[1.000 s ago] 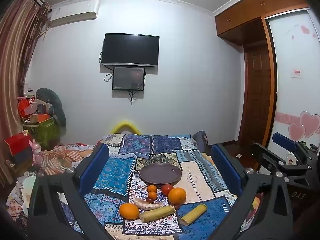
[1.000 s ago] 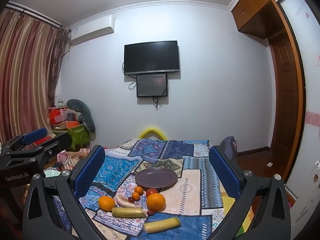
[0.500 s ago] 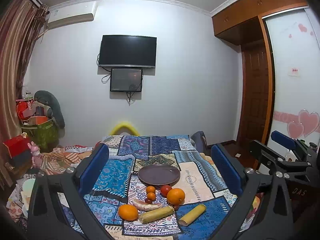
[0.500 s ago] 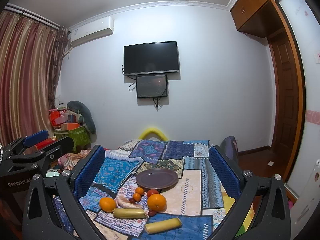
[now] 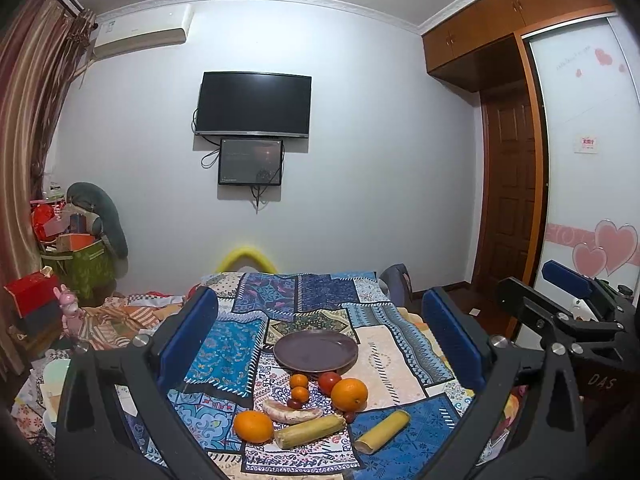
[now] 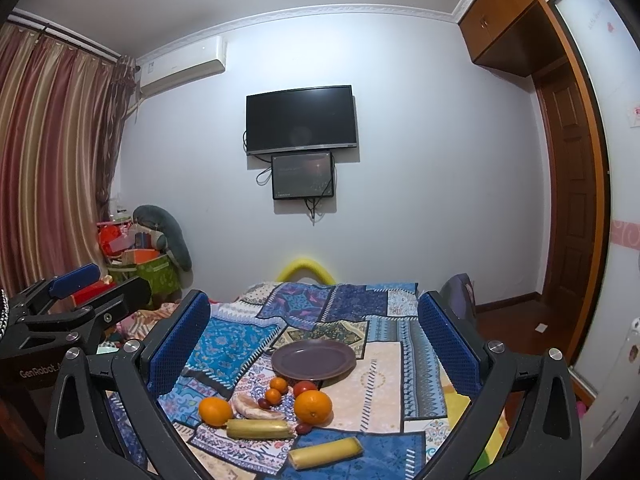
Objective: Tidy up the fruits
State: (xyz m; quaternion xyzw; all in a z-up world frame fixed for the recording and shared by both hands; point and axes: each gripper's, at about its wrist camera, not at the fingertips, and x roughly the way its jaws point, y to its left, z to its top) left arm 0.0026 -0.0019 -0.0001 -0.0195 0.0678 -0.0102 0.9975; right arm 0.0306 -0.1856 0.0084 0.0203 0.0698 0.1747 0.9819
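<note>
Left wrist view showed both grippers [image 5: 320, 344] [image 6: 314, 344] wide open and empty, fruit [image 5: 349, 394] lying ahead, just before the plate [image 5: 316, 351].

Patchwork cloth cover [image 5: 224, 344], printed and matt. Purple plate [image 6: 288, 364], smooth with a dull sheen. Oranges [image 5: 349, 394], finely dimpled glossy peel. Gripper pads [image 6: 176, 344], blue textured rubber on matt black plastic frames. Door [image 5: 508, 200], varnished wood.
</note>
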